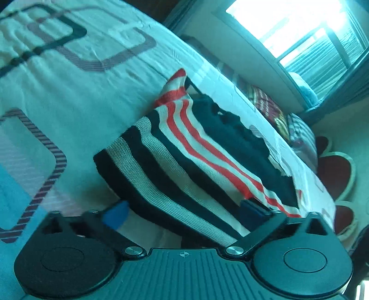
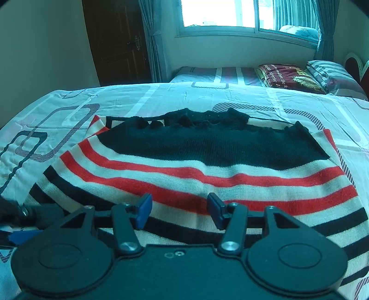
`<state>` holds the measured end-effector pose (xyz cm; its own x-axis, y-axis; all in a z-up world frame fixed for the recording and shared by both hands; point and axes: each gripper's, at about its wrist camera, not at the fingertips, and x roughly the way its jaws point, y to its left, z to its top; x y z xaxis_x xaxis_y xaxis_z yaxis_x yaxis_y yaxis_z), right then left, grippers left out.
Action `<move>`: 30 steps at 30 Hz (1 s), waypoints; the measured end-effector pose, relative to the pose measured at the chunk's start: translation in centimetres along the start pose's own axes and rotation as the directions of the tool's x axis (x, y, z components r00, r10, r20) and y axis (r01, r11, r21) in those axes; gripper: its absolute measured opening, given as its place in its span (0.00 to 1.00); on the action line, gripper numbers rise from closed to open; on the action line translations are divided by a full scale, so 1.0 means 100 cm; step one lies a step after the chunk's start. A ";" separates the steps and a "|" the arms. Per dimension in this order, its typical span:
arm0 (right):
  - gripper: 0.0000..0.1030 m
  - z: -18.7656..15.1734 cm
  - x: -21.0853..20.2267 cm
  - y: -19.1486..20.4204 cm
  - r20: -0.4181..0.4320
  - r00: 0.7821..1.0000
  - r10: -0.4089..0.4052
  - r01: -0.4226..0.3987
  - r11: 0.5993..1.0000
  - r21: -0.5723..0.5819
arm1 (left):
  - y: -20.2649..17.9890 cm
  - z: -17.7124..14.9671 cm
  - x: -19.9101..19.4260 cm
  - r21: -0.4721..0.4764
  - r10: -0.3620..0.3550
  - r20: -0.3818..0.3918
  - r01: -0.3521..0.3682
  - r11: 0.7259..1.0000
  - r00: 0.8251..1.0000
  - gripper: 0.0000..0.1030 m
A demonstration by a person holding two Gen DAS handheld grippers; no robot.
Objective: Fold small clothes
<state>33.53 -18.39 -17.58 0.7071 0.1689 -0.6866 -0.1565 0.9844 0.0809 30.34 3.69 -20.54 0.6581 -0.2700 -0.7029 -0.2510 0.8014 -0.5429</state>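
Note:
A small knitted sweater (image 2: 196,170) with black, white and red stripes lies on the bed, its black upper part at the far side. My right gripper (image 2: 180,212) is open just above the near striped edge, with nothing between its blue pads. In the left wrist view the sweater (image 1: 196,157) looks folded, its side edge toward the camera. My left gripper (image 1: 182,214) is open wide, one blue pad (image 1: 116,215) left of the sweater's edge and the other (image 1: 251,213) over or under the fabric. The left gripper's pad also shows at the right wrist view's left edge (image 2: 20,235).
The bed sheet (image 2: 161,99) is white with rounded square prints. A second bed (image 2: 207,73) stands behind with a folded blanket (image 2: 288,77) and a pillow (image 2: 329,73). A window (image 2: 219,13), curtains and a dark door (image 2: 117,39) are beyond. A red heart-shaped headboard (image 1: 334,175) is on the right.

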 end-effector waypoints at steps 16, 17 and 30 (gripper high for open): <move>0.51 -0.005 -0.002 -0.007 0.001 1.000 0.002 -0.002 1.000 0.016 | 0.034 0.011 0.046 -0.286 -0.150 0.046 0.157 0.945 0.988 0.58; 0.51 -0.005 0.000 -0.007 -0.003 1.000 0.002 -0.002 1.000 0.011 | 0.034 0.012 0.051 -0.301 -0.160 0.058 0.170 0.939 0.985 0.58; 0.52 -0.020 0.018 0.001 0.017 0.992 -0.124 0.125 0.979 -0.162 | -0.007 0.025 0.058 -0.175 -0.140 0.127 0.161 0.971 0.982 0.29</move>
<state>33.38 -18.12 -20.28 0.7325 0.0463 -0.6791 -0.1761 0.9766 -0.1234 36.12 2.89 -23.13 0.7713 -0.3100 -0.5559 -0.2619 0.6415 -0.7211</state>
